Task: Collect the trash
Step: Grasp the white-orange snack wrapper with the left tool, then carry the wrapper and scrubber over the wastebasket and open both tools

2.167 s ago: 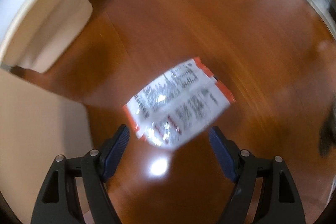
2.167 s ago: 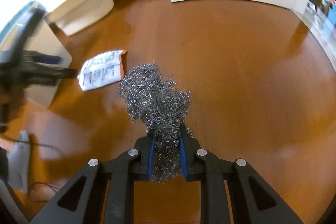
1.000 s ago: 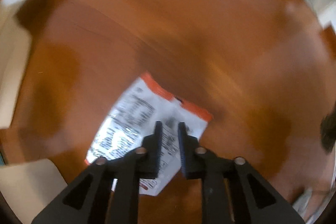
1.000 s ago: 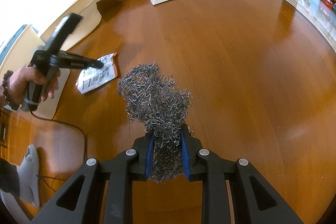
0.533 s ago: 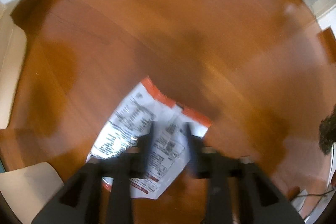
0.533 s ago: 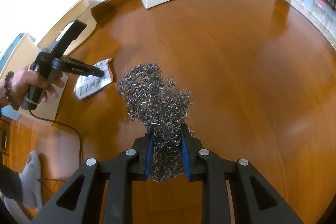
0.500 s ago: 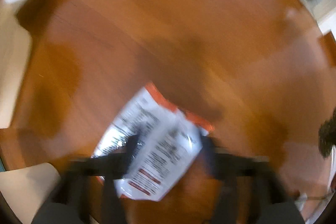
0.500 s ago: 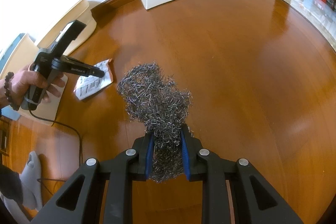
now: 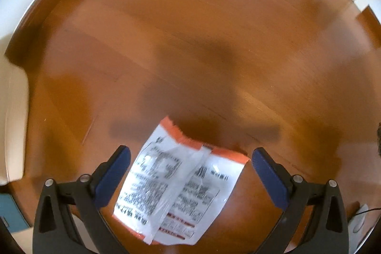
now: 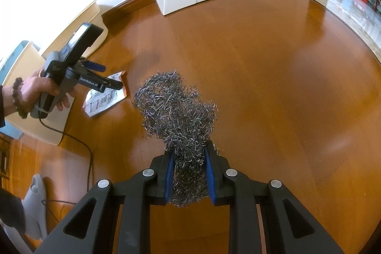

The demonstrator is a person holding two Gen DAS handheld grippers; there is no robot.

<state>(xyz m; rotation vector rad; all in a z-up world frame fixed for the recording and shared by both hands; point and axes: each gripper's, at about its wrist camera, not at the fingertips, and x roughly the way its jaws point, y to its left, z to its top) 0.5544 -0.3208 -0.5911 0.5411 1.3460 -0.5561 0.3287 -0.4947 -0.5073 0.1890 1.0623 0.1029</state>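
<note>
Since a second ago my left gripper (image 9: 190,168) has just gone from nearly closed to fully spread, straddling the wrapper (image 9: 177,185) flat on the wood floor (image 9: 214,39). Thin, light, slippery film, so I'd pinch its raised centre crease. Right gripper (image 10: 188,173) is clamped on the springy steel wool (image 10: 177,116).

The left tool (image 9: 190,160), whose jaws were nearly together a second ago over the wrapper (image 9: 177,185), has just been opening and now stands wide, blue pads either side of the wrapper's upper part without touching it. In the left wrist view the wrapper now lies lower centre, larger.
</note>
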